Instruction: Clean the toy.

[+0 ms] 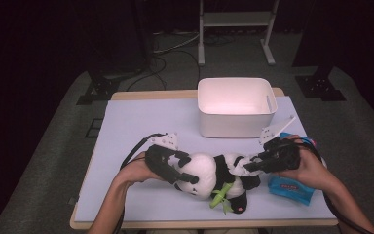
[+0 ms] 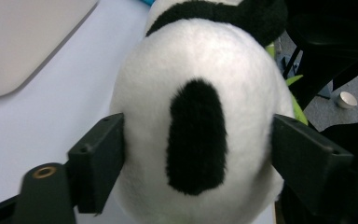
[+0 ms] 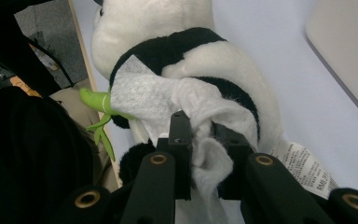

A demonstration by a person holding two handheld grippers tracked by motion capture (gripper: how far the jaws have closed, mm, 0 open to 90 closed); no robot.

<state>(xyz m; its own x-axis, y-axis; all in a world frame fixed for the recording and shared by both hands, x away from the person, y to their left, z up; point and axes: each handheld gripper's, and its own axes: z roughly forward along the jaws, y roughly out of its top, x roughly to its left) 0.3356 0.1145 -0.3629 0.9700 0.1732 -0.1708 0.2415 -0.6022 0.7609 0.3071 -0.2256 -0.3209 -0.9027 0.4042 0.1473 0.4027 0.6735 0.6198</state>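
A black-and-white plush panda [image 1: 224, 168] lies on its side near the table's front edge, with a green bamboo sprig [image 1: 221, 196] at its paws. My left gripper [image 1: 189, 169] comes in from the left, its jaws on either side of the panda's white head [image 2: 196, 60], and both pads dent the fur. In the left gripper view that gripper [image 2: 198, 140] frames one black ear. My right gripper [image 1: 249, 165] reaches in from the right and is shut on a white wipe [image 3: 144, 93]. The wipe is spread against the panda's back [image 3: 233, 60], just beyond the right gripper [image 3: 200, 126].
A white plastic bin [image 1: 233, 124] stands behind the panda at the middle of the lilac table mat [image 1: 141, 122]. A blue packet [image 1: 289, 187] lies under my right hand. The panda's sewn label [image 3: 303, 163] rests on the mat.
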